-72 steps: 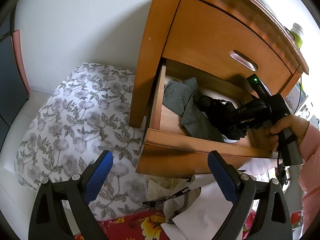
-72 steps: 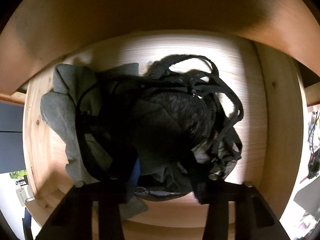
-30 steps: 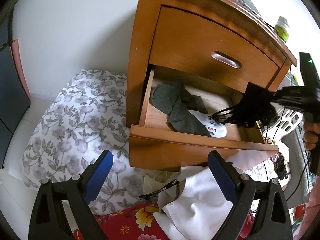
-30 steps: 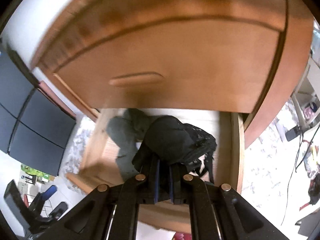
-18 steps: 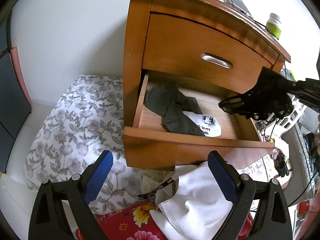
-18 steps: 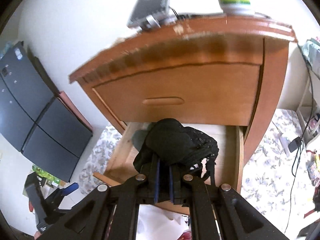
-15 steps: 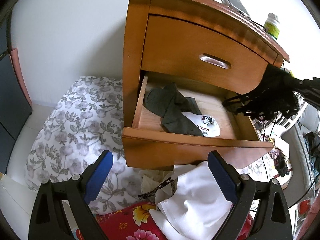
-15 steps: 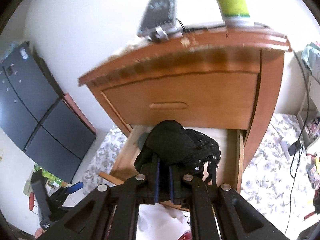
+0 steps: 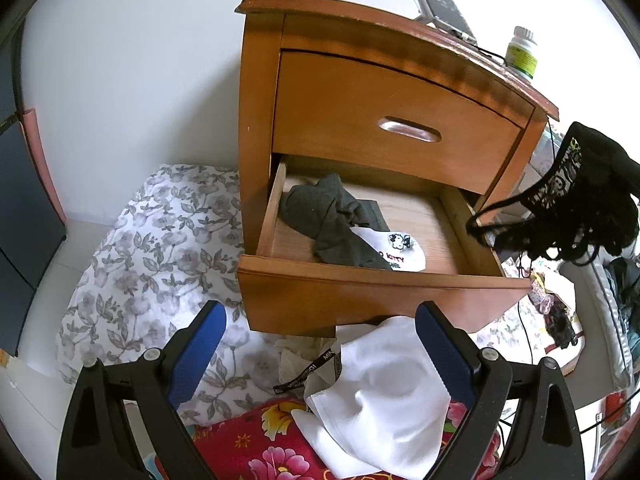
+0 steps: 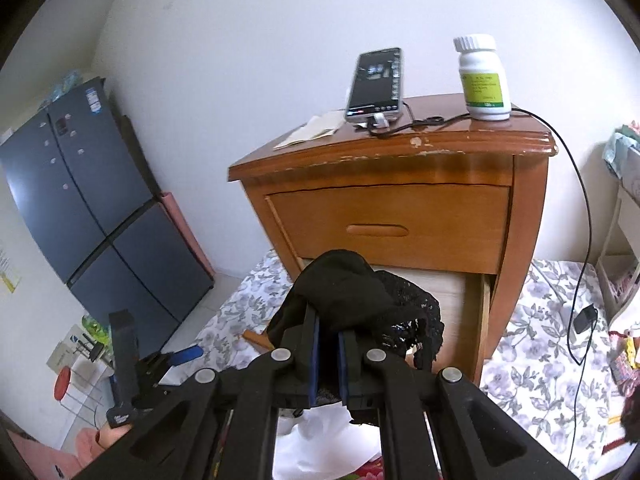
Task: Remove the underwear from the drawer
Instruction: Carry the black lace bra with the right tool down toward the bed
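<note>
Above open drawer (image 9: 360, 276), right hand-held gripper (image 10: 328, 344) clamped on black underwear (image 10: 344, 296).

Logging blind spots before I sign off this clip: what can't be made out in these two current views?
- Right wrist view: most of the open drawer interior, hidden behind the black underwear clamped in the right hand-held gripper.
- Left wrist view: the right hand-held gripper itself, cut off by the right edge; only the underwear hangs in.
- Left wrist view: what lies under the grey garment in the drawer.
- Right wrist view: the bottle label text, too small.
</note>
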The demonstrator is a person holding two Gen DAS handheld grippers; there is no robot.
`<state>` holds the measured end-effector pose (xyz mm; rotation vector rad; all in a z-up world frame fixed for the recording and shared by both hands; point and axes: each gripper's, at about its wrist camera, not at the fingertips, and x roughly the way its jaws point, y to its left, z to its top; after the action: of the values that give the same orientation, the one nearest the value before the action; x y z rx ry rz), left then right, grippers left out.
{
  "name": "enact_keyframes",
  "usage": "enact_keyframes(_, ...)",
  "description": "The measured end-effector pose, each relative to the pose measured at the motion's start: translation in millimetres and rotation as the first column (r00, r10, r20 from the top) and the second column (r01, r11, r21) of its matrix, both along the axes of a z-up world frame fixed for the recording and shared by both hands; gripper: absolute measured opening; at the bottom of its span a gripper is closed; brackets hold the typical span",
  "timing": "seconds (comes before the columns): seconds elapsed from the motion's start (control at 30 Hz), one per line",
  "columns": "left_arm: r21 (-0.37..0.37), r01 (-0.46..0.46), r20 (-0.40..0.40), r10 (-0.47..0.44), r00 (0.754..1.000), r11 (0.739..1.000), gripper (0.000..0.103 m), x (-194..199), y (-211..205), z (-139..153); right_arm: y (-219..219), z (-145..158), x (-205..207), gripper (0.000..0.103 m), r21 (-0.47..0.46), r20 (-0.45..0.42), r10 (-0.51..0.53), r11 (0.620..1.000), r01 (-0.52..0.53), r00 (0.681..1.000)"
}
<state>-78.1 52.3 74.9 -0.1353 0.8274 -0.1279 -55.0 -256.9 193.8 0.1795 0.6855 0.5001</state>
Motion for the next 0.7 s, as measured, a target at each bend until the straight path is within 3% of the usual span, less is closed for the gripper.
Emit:
enact_keyframes(0.43, 0.006, 0.004, 0.027, -0.004, 1.0, 1.0, 0.096, -15.3, -2.4, 13.3, 9.1, -5.1, -33.4, 0.008, -0.021, -0.01, 0.038, 0.999, -0.038, 0.999)
enact_keyframes(0.7, 0.007, 0.001, 0.028, -0.001, 1.0, 1.0, 0.096, -17.4, -2.4, 15.1, 17.3, -22.3, -38.7, 0.008, -0.035, -0.061, 0.049, 0.998, -0.051, 0.997)
